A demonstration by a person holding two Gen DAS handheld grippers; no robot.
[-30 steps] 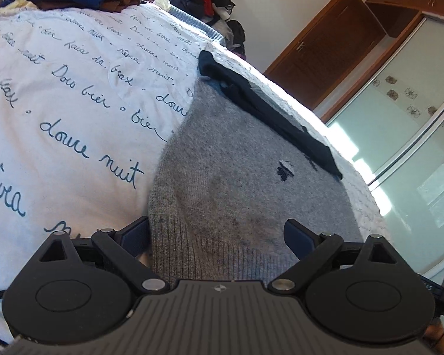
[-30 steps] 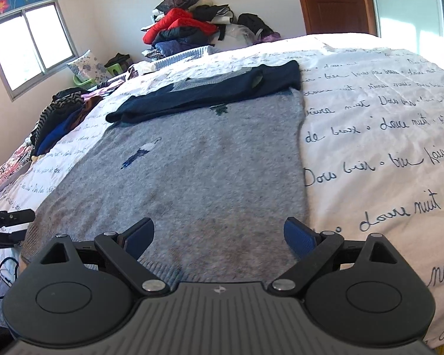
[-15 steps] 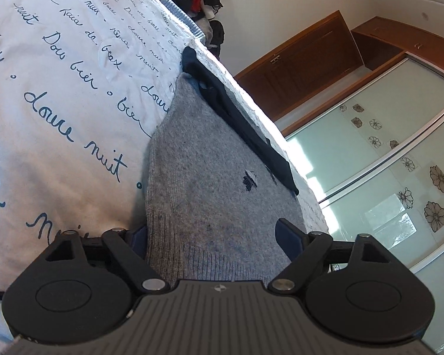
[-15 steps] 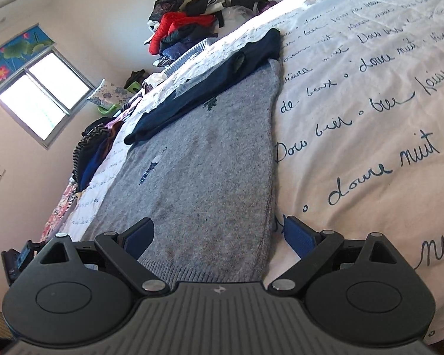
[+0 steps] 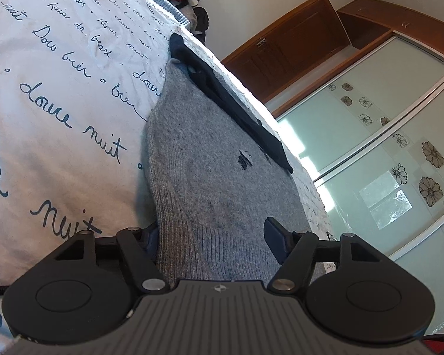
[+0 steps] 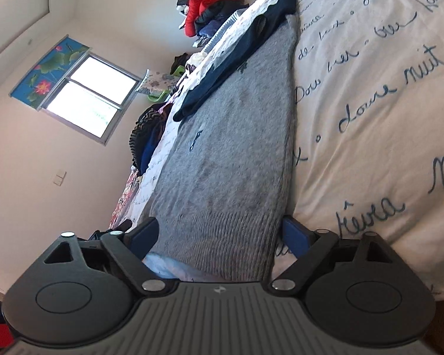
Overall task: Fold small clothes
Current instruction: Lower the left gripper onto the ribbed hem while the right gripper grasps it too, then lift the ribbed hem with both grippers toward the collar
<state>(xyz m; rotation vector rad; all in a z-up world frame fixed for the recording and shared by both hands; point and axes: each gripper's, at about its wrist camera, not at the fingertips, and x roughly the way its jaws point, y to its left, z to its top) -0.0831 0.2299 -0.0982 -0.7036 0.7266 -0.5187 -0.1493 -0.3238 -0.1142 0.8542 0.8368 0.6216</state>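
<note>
A grey knit sweater (image 5: 216, 159) lies flat on a white bedspread (image 5: 59, 88) printed with blue script. Its dark navy upper part (image 5: 236, 109) is at the far end. My left gripper (image 5: 213, 232) sits at the left corner of the ribbed hem. Its jaws are closing with the hem between them, and the pads do not press on it. In the right wrist view the same sweater (image 6: 236, 136) runs away from my right gripper (image 6: 219, 230). That gripper straddles the right corner of the hem, its jaws closing and still apart from the cloth.
A pile of clothes (image 6: 210, 0) lies at the bed's far end. More folded clothes (image 6: 148, 136) lie along the window side. A wardrobe with glass sliding doors (image 5: 384, 148) and a wooden door (image 5: 290, 50) stand beyond the bed. A window (image 6: 88, 100) is in the wall.
Both grippers have tilted and come closer to the sweater's hem. Their jaws have narrowed around the hem corners. The sweater has not moved.
</note>
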